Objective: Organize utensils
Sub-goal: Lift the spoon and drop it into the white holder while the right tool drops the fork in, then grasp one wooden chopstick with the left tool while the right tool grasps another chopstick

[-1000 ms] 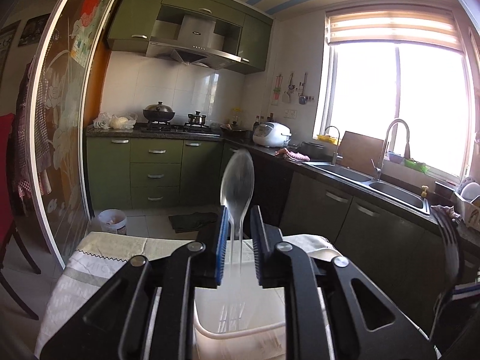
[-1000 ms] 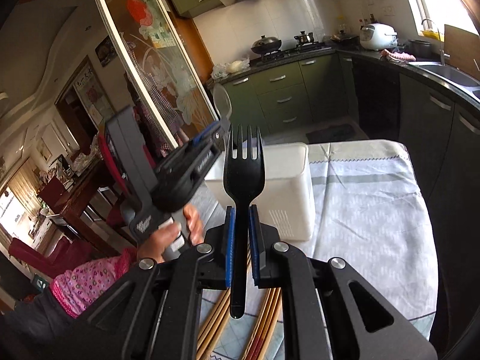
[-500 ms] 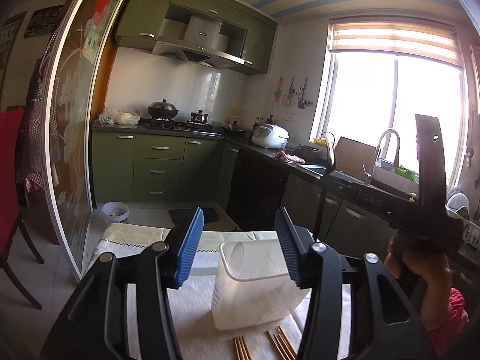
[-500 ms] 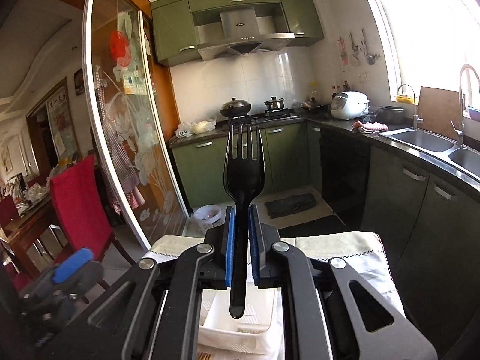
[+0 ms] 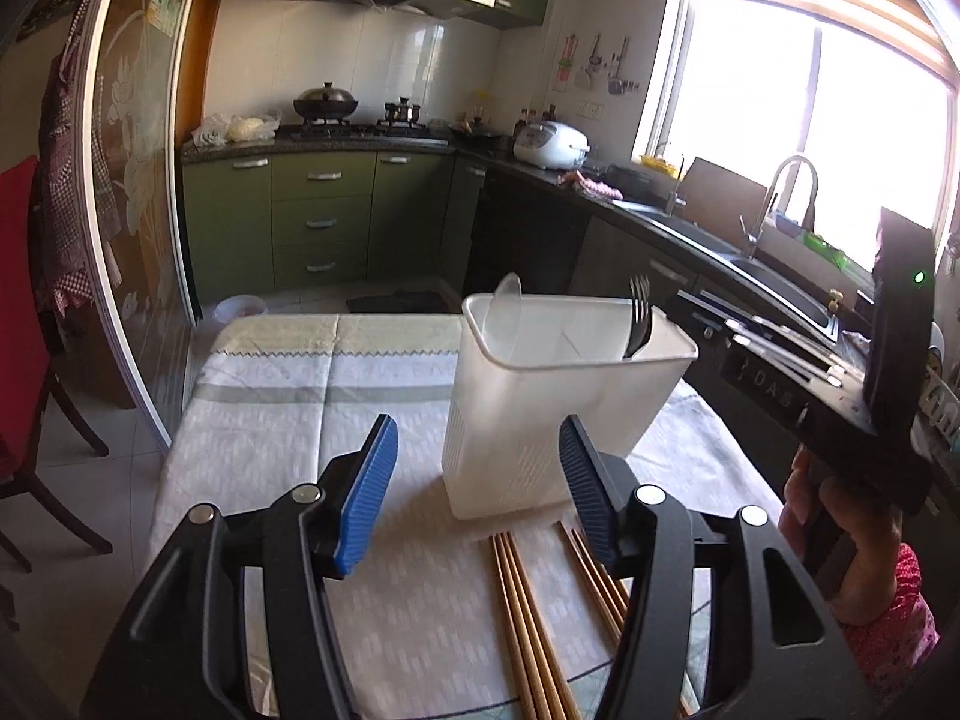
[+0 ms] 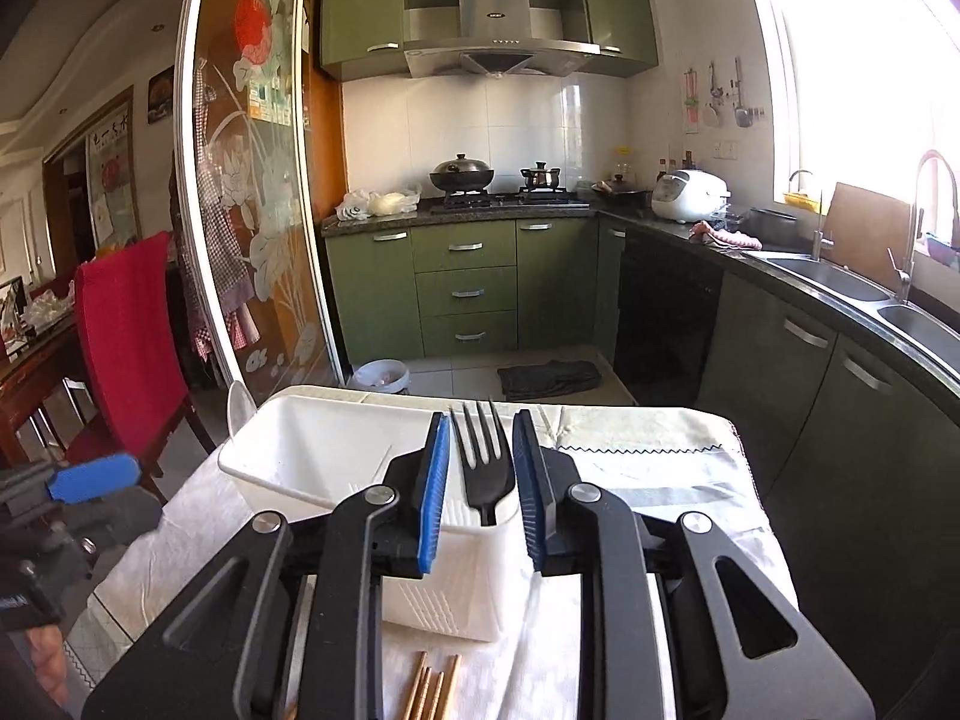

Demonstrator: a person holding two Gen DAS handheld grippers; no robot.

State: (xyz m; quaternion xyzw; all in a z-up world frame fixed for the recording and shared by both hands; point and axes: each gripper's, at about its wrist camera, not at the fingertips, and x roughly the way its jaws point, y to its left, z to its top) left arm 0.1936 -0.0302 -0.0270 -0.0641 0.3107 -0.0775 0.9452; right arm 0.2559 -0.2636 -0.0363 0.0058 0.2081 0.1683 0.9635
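With the fork (image 6: 483,468) and clear spoon (image 5: 503,315) standing in the white bin (image 5: 555,420), both the left gripper (image 5: 477,495) and right gripper (image 6: 480,489) gape empty, while the chopsticks (image 5: 531,618) lie on the tablecloth (image 5: 270,420), apparently next.

A home kitchen

Green cabinets (image 6: 465,288) carry a gas stove (image 6: 504,198); range hood (image 6: 498,54) above it, double sink (image 6: 864,294) to its right.

Red chair (image 6: 123,324), rice cooker (image 6: 690,195), wok (image 6: 462,173) on stove, kitchen sink (image 6: 840,282), window (image 5: 840,96).
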